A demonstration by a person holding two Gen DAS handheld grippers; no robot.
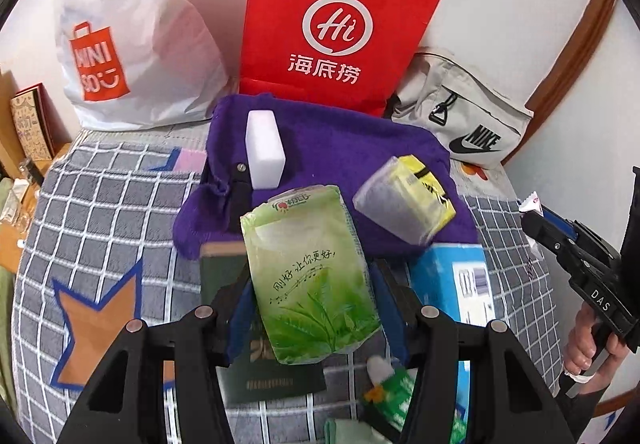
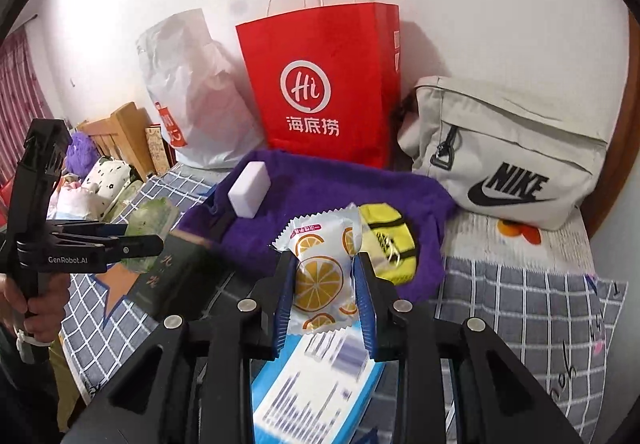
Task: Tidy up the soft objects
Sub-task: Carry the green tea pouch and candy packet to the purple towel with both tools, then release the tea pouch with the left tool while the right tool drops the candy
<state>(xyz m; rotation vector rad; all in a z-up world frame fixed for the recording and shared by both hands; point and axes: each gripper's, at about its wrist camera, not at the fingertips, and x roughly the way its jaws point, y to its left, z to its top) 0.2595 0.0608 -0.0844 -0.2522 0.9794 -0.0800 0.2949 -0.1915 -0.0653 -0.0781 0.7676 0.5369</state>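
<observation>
Tissue pack: green tissue pack [image 1: 316, 276] sat clamped between the blue pads of the left gripper [image 1: 314, 308], held above the bedspread [image 1: 100, 212]; in the right wrist view it showed at 9 o'clock.
Left gripper: jaws closed on the tissue pack, squeezing its sides; a hand [image 2: 32, 300] gripped its handle.
Snack packet: orange-slice snack packet [image 2: 320, 276] stood upright between the pads of the right gripper [image 2: 324, 300], its crimped top edge toward 12 o'clock.
Right gripper: jaws closed on the snack packet; seen from the left wrist view at 3 o'clock, with fingers [image 1: 580, 348] wrapped round the grip.
Purple towel: purple towel [image 2: 320, 188] lay spread on the bedspread at 12 o'clock of both grippers.
White sponge block: white sponge block [image 1: 264, 148] rested on the towel's 10 o'clock part.
Yellow pouch: yellow pouch [image 2: 388, 244] lay on the towel's 3 o'clock side, just beside the snack packet.
Blue box: blue box [image 2: 312, 388] lay under the right gripper, at 6 o'clock of the towel.
Dark green book: dark green book [image 1: 272, 372] lay under the left gripper.
Bags: white plastic bag [image 1: 136, 44], red paper bag [image 1: 336, 20] and grey Nike bag [image 2: 508, 152] lined the wall from 11 to 2 o'clock.
</observation>
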